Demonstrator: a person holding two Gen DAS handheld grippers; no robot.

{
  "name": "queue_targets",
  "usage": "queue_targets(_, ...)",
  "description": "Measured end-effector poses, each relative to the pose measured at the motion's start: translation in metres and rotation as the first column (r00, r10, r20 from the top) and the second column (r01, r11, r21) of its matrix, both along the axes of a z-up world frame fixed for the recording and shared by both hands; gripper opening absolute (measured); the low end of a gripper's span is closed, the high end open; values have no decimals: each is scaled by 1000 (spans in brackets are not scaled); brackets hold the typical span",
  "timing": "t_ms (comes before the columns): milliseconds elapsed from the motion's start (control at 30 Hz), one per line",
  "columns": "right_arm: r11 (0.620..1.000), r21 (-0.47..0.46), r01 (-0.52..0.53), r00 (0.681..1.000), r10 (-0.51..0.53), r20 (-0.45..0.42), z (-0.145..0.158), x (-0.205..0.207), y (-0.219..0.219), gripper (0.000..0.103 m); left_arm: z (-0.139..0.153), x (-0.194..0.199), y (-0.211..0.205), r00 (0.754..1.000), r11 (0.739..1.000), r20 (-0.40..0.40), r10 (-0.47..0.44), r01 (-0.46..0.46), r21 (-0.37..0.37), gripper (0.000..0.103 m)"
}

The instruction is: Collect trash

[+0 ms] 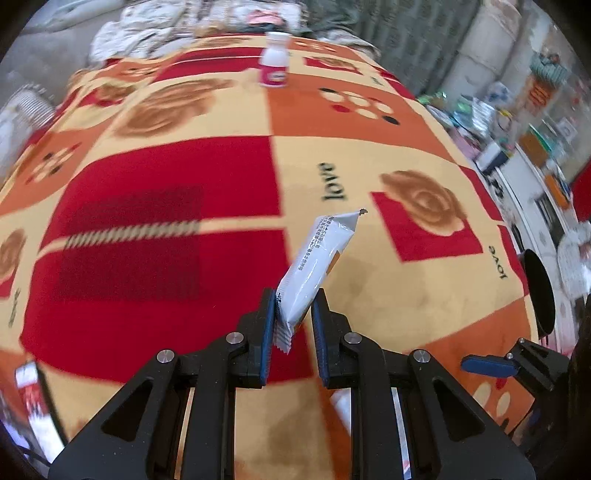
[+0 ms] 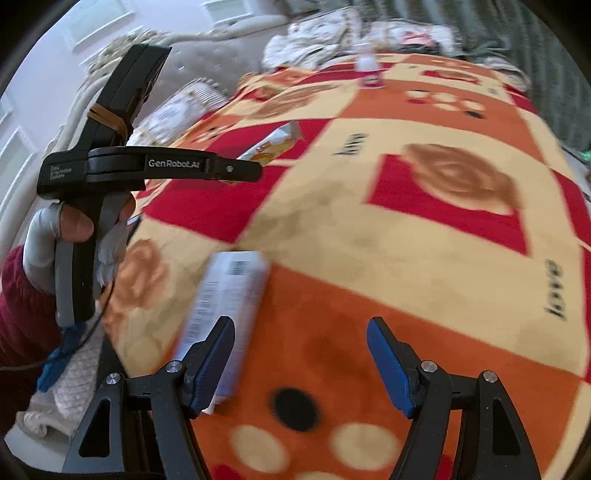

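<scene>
My left gripper is shut on a white snack wrapper and holds it above the patterned blanket. The same wrapper shows orange print in the right wrist view, beyond the left gripper's body. My right gripper is open and empty, low over the blanket. A white packet with a barcode lies just ahead of its left finger. A small white bottle with a pink label stands at the blanket's far end; it also shows in the right wrist view.
Crumpled bedding lies past the blanket's far edge. A cluttered shelf and white furniture stand to the right. A black round object sits at the blanket's right edge. A padded headboard is at the left.
</scene>
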State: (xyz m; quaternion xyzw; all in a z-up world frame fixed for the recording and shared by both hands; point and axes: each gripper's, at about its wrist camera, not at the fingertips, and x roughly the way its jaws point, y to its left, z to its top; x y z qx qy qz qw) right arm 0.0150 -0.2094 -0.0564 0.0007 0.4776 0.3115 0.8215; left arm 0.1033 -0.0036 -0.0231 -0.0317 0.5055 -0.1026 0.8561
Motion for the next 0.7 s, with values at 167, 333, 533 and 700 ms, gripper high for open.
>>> queue_targets(167,998,7,-58,998,58,3,2,-10,43,77,0,-31,30,995,995,30,96,-97,14,17)
queue_targets(333,996,-49,-74,997,74,-8,-12,-14,71,77,-8,-51,39,990,990,29,137,-138,11,17)
queue_targets(533,990,-127,-65,994,75,76,-20,-17,73,55,-8,-59,29,989,990,48,139,-139,-9,17)
queue_targets(700,998,-64,12,998,-8,63,-10,-5,30,53,-4,-60,7,992,994,65,108,-106,-21,17)
